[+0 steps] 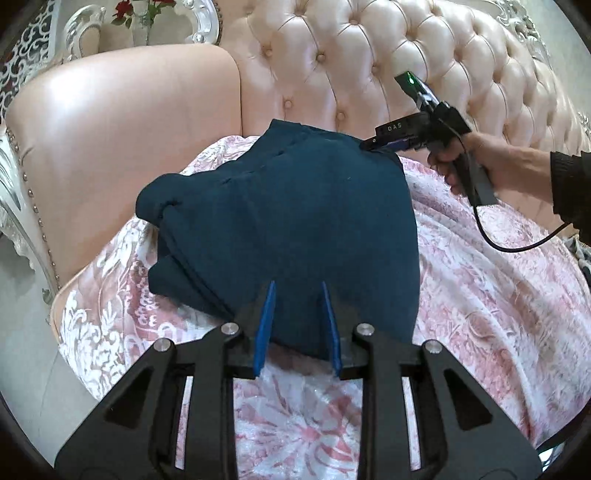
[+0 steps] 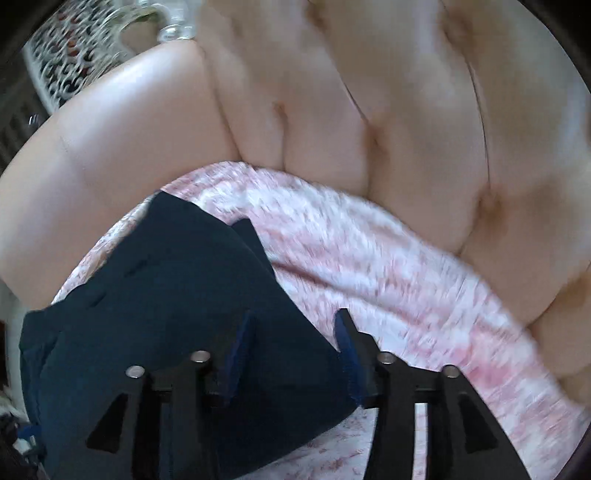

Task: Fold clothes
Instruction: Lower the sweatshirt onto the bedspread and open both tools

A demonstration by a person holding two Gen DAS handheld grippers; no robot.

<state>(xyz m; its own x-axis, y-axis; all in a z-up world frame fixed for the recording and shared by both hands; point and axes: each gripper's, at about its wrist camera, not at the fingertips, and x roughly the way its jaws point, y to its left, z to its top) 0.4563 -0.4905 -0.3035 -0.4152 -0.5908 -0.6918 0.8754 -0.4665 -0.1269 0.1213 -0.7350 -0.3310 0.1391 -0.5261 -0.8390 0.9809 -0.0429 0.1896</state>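
A dark teal garment [image 1: 288,221], already folded into a thick layered stack, lies mid-frame on a pink floral cover [image 1: 480,295] over a tufted sofa [image 1: 351,55]. Left tool [image 1: 297,291] and right tool [image 2: 293,325] hover released; judging by this, only tidying remains.

I am in a home, in a living room I think. In front of me stands a large sofa [image 1: 351,55] of shiny pink leather with a buttoned back and a round padded arm [image 1: 122,122]. A pink and white patterned cover [image 1: 498,295] lies over its seat. Behind it I see red flowers [image 1: 125,9] and a carved white frame [image 1: 203,22].
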